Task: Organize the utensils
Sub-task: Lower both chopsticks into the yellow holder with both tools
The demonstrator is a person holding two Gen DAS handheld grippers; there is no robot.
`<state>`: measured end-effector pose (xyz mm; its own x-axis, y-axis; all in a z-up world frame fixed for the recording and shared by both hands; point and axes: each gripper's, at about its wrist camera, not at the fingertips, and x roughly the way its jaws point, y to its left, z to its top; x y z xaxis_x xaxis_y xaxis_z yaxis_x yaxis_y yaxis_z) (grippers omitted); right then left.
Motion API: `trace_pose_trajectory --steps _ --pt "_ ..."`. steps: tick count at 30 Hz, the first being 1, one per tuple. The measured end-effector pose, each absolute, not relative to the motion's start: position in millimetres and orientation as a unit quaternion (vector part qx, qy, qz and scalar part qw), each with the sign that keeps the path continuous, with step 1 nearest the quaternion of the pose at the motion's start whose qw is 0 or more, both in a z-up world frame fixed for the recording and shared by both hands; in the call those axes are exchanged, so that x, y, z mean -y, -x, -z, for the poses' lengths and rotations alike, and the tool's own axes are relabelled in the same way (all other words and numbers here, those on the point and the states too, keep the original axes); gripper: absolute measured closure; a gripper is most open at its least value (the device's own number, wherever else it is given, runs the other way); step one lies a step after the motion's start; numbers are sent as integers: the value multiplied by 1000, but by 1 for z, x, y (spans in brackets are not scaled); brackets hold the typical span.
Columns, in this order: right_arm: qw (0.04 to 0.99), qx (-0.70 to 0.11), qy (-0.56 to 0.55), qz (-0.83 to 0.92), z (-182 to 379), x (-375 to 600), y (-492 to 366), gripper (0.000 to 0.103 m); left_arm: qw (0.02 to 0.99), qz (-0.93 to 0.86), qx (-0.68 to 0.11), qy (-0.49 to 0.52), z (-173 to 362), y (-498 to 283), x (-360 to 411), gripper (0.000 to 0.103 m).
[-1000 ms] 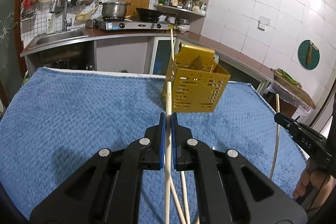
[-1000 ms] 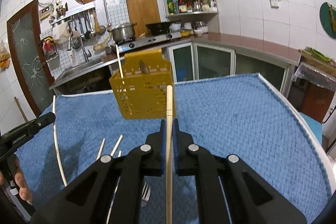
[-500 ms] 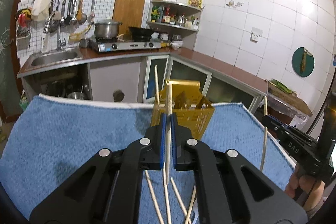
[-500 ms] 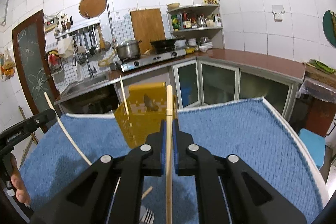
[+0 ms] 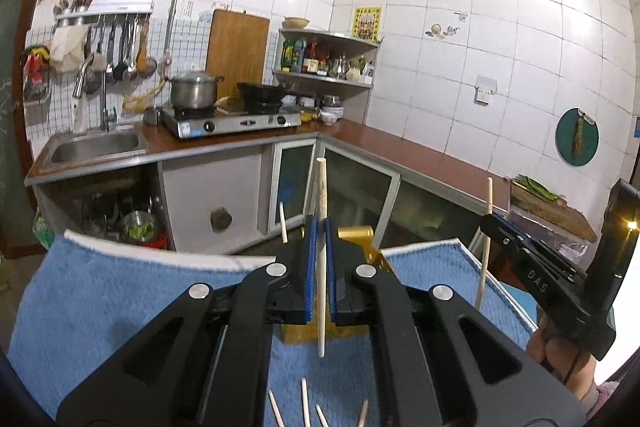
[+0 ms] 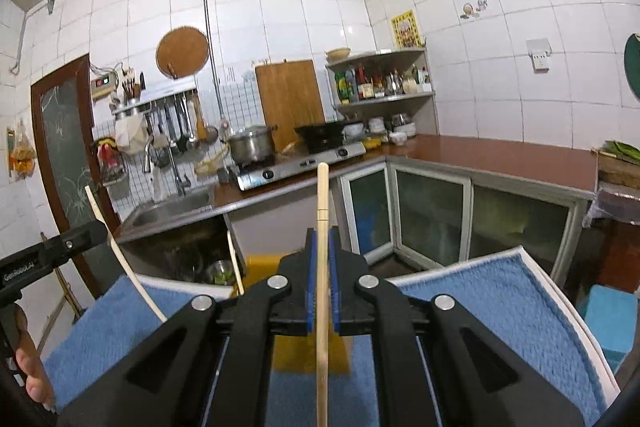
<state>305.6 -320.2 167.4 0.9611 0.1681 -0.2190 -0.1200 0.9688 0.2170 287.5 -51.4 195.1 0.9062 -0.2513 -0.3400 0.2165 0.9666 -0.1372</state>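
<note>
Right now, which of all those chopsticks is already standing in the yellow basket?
The short chopstick poking up behind the left gripper. The grippers pinch one each, and the rest lie on the blue towel.

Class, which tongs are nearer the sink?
Left. The left tongs hover on the sink side of the blue towel; the right tongs hover farther over, away from the sink.

Two grippers are in view: the left gripper point(image 5: 319, 281) and the right gripper point(image 6: 322, 285). Each clamps one pale chopstick, one point(image 5: 321, 267) on the left and one point(image 6: 322, 267) on the right. One yellow perforated basket point(image 6: 308, 353) stands near the far edge of the blue-towelled bench point(image 6: 500, 311); one chopstick point(image 5: 283, 223) sticks up from it. Four more chopstick ends point(image 5: 305, 403) lie near the bench's near edge. One fork cannot be confirmed.
</note>
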Motion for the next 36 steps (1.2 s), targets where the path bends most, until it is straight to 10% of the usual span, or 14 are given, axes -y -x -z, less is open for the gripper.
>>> trace_pose_trajectory --steps 15,36 --pt "984 1 -159 -81 -197 318 -365 97 980 114 -158 46 -221 -353 48 100" --pt "992 -31 -99 -76 -134 303 -410 97 970 113 -215 20 -133 -402 65 100"
